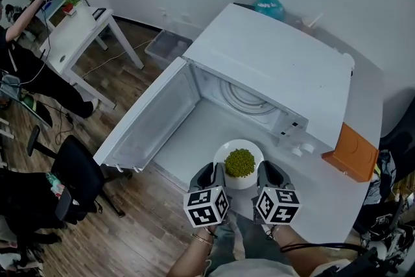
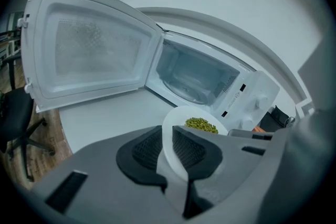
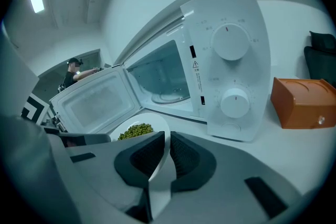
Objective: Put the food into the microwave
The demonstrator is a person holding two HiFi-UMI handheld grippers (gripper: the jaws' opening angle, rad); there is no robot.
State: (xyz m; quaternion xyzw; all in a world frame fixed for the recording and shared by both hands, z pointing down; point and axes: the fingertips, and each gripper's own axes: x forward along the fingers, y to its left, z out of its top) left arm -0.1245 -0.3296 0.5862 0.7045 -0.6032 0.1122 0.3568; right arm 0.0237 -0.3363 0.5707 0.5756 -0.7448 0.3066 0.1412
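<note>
A white bowl [image 1: 230, 152] of green peas [image 1: 240, 163] hangs in front of the open white microwave [image 1: 272, 61]. My left gripper [image 1: 216, 173] is shut on the bowl's left rim, my right gripper [image 1: 260, 174] on its right rim. In the left gripper view the bowl [image 2: 173, 136] runs between the jaws, with the peas [image 2: 202, 125] beyond and the microwave's cavity [image 2: 194, 73] straight ahead. The right gripper view shows the bowl [image 3: 160, 157] clamped between the black pads, the peas [image 3: 135, 131] to the left and the glass turntable [image 3: 170, 96] inside the cavity.
The microwave door [image 1: 152, 120] swings open to the left. The control panel with two knobs [image 3: 231, 68] is on the right. An orange box [image 1: 350, 152] sits on the white table [image 1: 369, 94] to the right. Left on the floor are a black chair [image 1: 71, 172] and a person [image 1: 26, 68] at a white desk [image 1: 78, 29].
</note>
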